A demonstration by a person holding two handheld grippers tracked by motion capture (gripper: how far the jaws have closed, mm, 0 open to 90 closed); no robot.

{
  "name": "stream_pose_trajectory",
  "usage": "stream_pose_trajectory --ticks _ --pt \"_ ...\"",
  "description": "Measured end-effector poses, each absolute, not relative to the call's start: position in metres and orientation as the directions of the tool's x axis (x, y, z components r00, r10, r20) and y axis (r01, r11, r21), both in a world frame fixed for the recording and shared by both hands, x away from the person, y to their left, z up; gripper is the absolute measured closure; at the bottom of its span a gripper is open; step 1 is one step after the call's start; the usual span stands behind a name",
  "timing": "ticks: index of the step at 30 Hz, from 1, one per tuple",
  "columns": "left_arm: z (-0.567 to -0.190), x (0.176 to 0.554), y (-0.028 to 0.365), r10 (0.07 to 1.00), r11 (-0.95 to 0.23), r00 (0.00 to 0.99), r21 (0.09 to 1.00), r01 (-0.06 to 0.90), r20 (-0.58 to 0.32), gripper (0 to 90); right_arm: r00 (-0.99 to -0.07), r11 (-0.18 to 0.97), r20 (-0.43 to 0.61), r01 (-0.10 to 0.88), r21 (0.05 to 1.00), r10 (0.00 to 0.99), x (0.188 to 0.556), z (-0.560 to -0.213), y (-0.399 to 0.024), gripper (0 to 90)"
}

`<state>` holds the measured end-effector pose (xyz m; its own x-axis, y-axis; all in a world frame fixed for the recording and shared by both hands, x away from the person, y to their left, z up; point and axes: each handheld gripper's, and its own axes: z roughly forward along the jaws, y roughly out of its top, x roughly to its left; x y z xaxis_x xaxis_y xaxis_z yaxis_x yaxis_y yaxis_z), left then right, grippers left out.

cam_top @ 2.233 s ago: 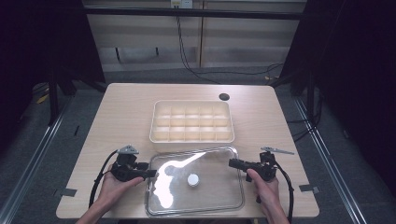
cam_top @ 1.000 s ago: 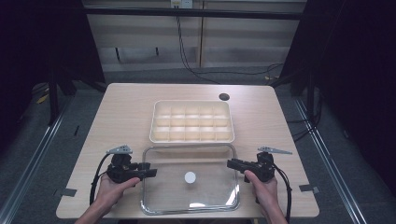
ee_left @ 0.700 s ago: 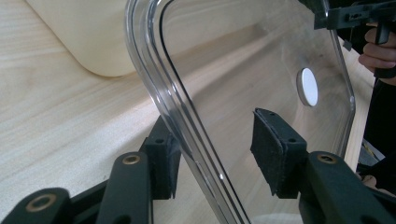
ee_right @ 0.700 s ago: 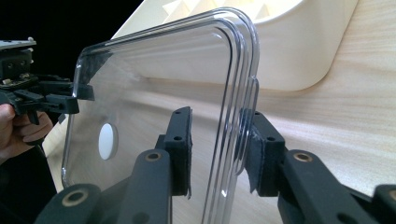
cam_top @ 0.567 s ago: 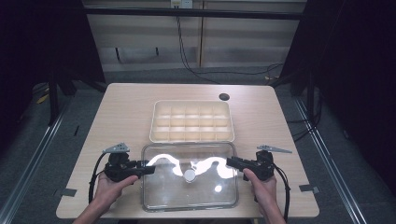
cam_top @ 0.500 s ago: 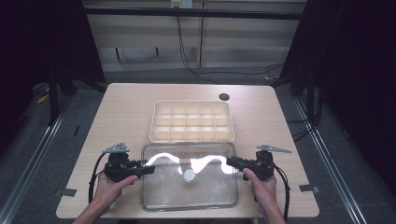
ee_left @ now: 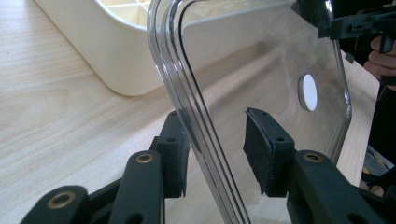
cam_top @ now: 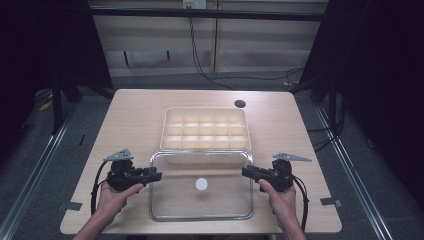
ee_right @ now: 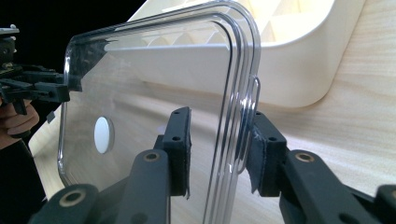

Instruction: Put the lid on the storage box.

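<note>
**A:** What just changed?

**B:** The lid (cam_top: 220, 200) moved away from the front edge of the table (cam_top: 135, 115), toward the tray (cam_top: 164, 130). A moment ago it was tipped and shone bright. Now it looks flat and the shine is gone. Its far edge sits right over the tray's near wall.

**A:** And the claws?

**B:** The left claw (cam_top: 159, 175) has just been closing. The lid's rim is between its jaws, but one pad (ee_left: 257, 149) is not on it yet, so it is not squeezing. The right claw (cam_top: 244, 172) let go a tiny bit. One pad (ee_right: 261, 154) touches a small tab (ee_right: 252, 100) on the rim. I can't tell if the other pad presses too.

**A:** So what does that mean?

**B:** I think the lid is going onto the tray. It is lined up side to side, but it covers only the near wall so far. The left claw needs a firm hold first.

**A:** What are they made of?

**B:** The lid is clear, hard, shiny plastic with round corners, a ridged rim and a white dot (cam_top: 201, 184) in the middle. The tray is smooth cream plastic with lots of little square boxes. It sits in the middle of the table, which is pale wood
</note>
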<state>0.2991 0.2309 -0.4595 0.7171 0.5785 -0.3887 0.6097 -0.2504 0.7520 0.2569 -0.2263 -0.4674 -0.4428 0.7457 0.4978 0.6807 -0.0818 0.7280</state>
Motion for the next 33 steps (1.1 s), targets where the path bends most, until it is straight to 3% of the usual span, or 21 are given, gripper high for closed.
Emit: stream_pose_trajectory --ticks 33 --pt "-0.425 0.305 0.228 0.586 -0.167 0.721 0.816 0.554 -0.370 70.6 -0.434 -0.138 0.468 0.602 0.786 0.770 0.258 -0.439 -0.228 66.8"
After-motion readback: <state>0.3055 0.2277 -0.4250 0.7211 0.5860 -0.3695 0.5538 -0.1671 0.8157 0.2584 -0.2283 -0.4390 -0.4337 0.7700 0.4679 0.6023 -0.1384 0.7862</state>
